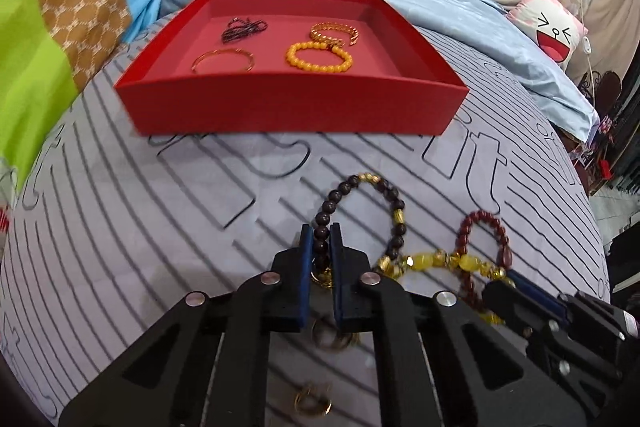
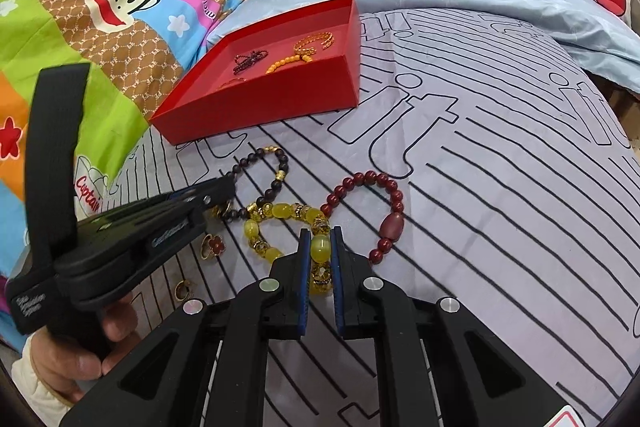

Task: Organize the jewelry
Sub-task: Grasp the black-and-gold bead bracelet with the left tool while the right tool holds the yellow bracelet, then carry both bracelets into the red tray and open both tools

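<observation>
A red tray on the bed holds a black chain, a thin gold bangle, an orange bead bracelet and a gold chain bracelet. My left gripper is shut on the dark brown bead bracelet, which lies on the striped sheet. My right gripper is shut on the yellow bead bracelet. A dark red bead bracelet lies just right of it. The tray also shows in the right wrist view.
Loose gold rings and a red flower ring lie on the sheet near the grippers. A colourful quilt is piled at the left, a blue blanket behind the tray. The bed's edge drops at the right.
</observation>
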Available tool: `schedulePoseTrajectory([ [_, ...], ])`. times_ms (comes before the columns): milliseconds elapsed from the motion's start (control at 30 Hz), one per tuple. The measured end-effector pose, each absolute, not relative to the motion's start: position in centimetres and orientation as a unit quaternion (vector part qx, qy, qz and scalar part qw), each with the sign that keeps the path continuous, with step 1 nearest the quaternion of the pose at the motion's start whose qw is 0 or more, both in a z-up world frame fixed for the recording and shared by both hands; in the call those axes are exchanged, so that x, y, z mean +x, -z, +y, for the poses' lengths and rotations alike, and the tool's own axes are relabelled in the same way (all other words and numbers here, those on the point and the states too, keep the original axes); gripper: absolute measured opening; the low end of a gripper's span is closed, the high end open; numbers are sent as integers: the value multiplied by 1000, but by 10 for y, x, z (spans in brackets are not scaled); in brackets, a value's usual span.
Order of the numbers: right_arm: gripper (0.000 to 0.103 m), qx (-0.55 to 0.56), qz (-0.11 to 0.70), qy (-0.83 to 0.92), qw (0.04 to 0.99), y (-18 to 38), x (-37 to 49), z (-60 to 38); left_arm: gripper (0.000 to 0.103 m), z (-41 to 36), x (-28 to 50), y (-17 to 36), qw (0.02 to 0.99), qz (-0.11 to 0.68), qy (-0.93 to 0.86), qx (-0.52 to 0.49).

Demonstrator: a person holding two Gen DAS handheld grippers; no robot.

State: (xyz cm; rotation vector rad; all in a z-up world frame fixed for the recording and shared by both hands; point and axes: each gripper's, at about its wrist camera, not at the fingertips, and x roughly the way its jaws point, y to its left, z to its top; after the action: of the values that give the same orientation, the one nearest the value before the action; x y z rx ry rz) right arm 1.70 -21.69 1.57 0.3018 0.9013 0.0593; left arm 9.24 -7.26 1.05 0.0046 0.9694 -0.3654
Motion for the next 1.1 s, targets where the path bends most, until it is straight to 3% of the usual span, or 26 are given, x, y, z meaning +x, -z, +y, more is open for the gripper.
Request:
schedulePoseTrajectory([
  [667,9,126,382,-41,915,-78,21,-212,8,-40,76,-73,886,419,199,-14],
  [1100,9,96,345,-54,932,-124,62,-213,8,-20,104,-120,902,382,202,-16],
])
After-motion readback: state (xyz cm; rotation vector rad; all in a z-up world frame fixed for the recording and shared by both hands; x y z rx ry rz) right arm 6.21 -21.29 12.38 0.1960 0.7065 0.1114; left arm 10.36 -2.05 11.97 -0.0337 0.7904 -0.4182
